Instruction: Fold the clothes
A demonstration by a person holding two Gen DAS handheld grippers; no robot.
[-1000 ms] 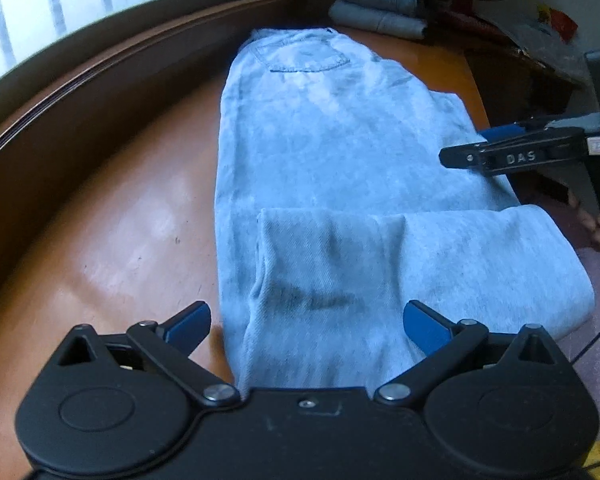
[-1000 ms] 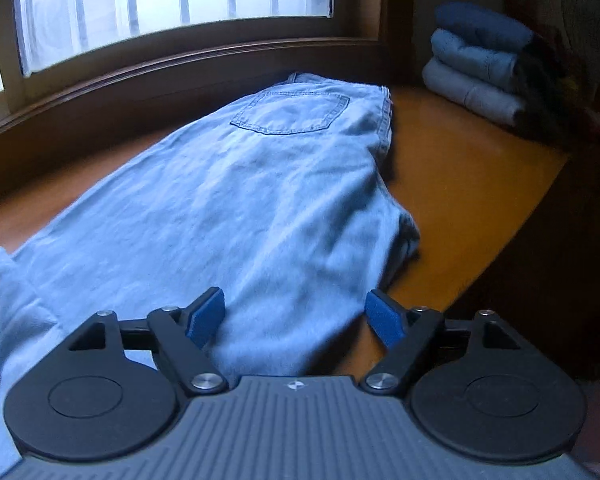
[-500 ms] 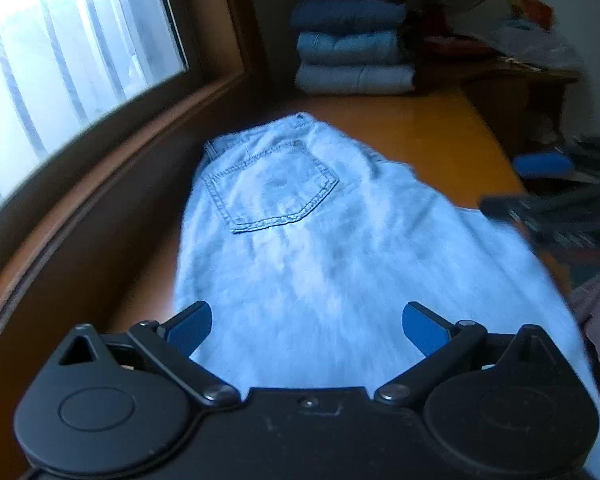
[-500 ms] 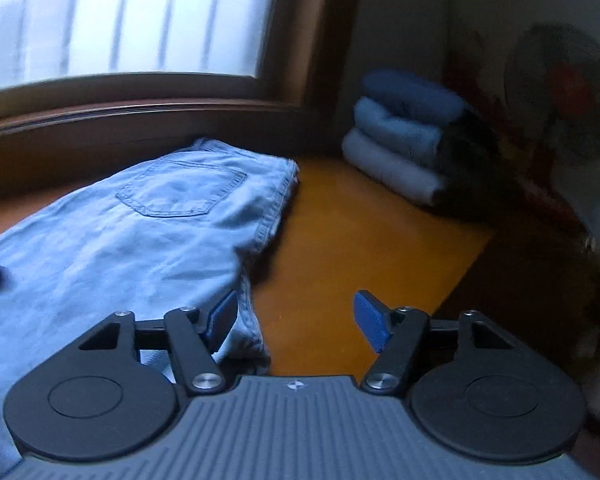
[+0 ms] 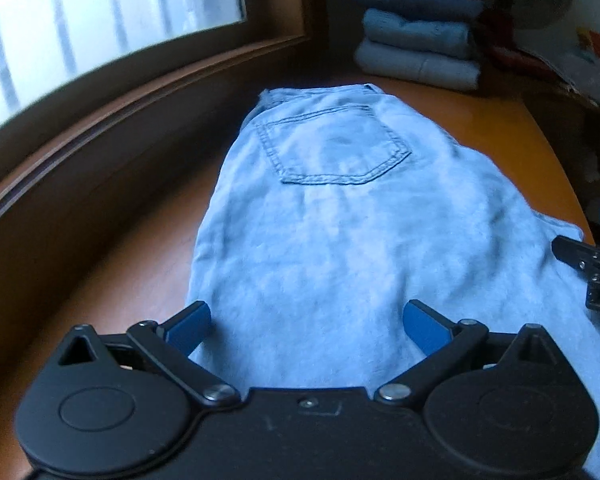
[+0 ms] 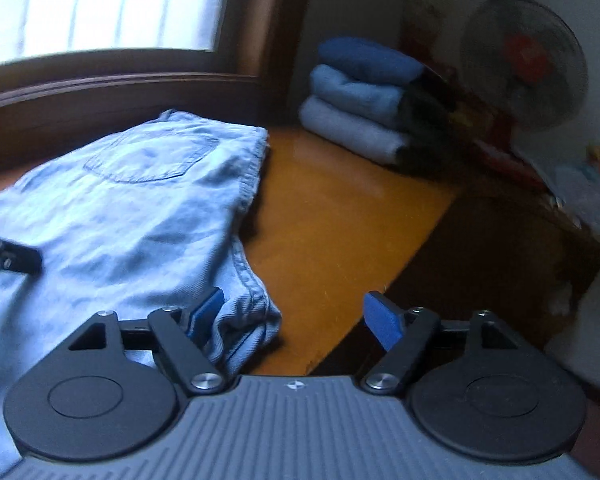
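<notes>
Pale jeans (image 5: 340, 240) lie flat on the tabletop (image 6: 340, 220), both hand-held grippers poised for the next fold: left hand-held gripper (image 5: 306, 320) wide above the denim, right hand-held gripper (image 6: 294, 316) opening at the edge.

Pale, soft denim jeans (image 5: 340, 240) on a glossy, smooth orange-brown wooden table (image 6: 340, 216).

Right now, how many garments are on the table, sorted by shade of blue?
Light blue: 2, the jeans spread flat and the bottom garment of the stack
Medium blue: 1, the middle of the stack
Dark blue: 1, the top of the stack
Total: 4
</notes>
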